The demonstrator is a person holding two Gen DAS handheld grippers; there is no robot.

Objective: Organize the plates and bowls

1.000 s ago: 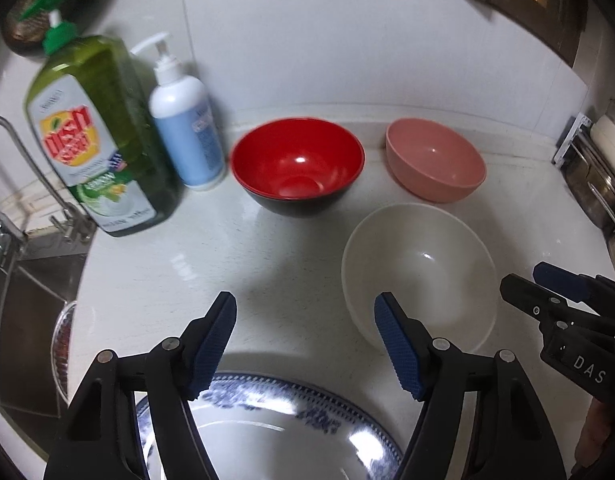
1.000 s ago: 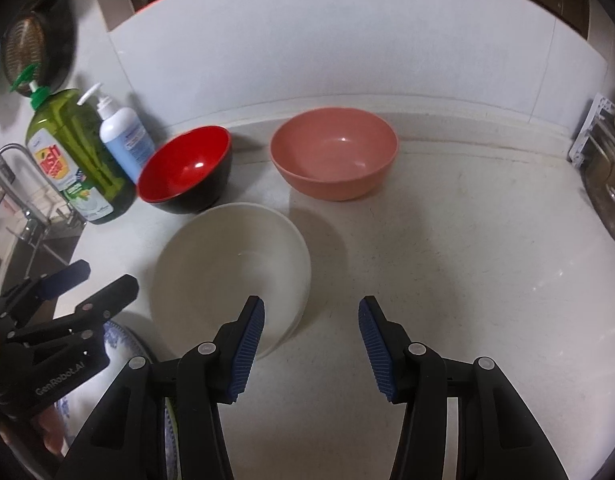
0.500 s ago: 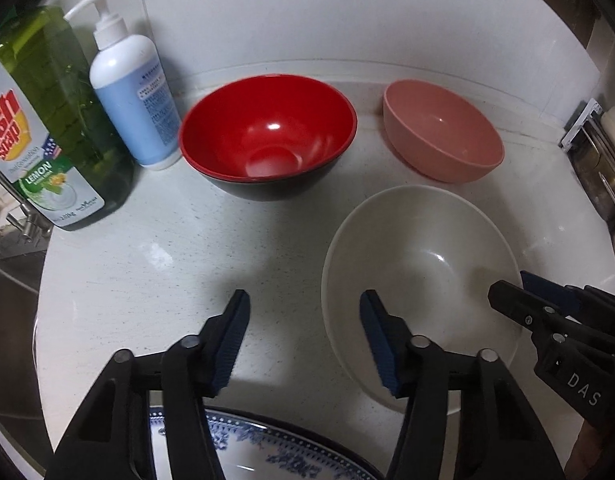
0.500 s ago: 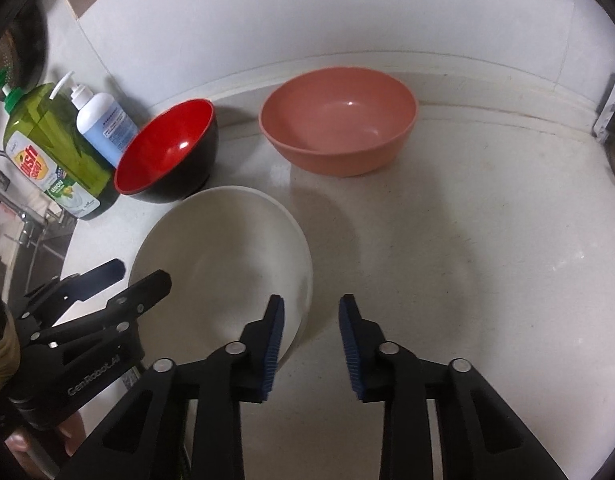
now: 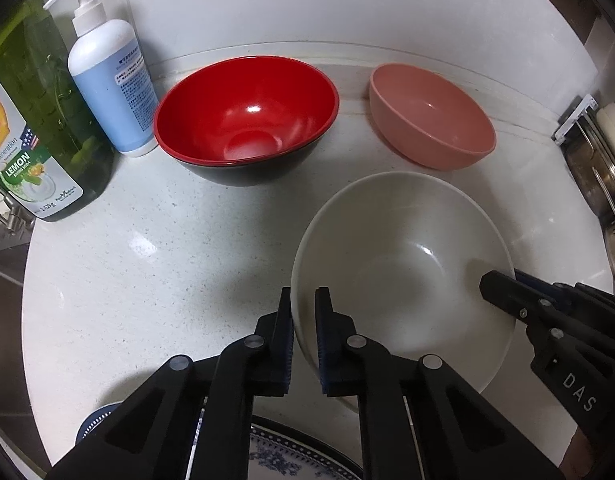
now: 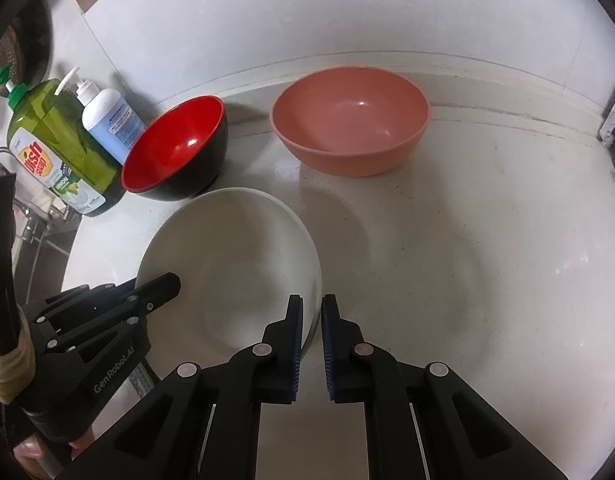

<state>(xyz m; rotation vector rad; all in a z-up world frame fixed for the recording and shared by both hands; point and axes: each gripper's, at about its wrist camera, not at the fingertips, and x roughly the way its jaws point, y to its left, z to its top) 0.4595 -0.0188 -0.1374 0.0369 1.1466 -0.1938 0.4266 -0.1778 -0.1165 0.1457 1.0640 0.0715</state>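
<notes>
I have both claws on the white bowl (image 5: 403, 256), which sits on the worktop (image 5: 147, 264). My left claw (image 5: 303, 308) is nearly closed, pinching the bowl's rim on its near-left side, one finger outside and one inside. My right claw (image 6: 311, 316) is likewise narrowed onto the rim at the opposite side. Behind the white bowl stand the red bowl (image 5: 247, 120) to its left and the pink bowl (image 5: 431, 116) to its right. Nearer me than the white bowl, a blue-patterned plate (image 5: 291, 456) shows under my left claw.
</notes>
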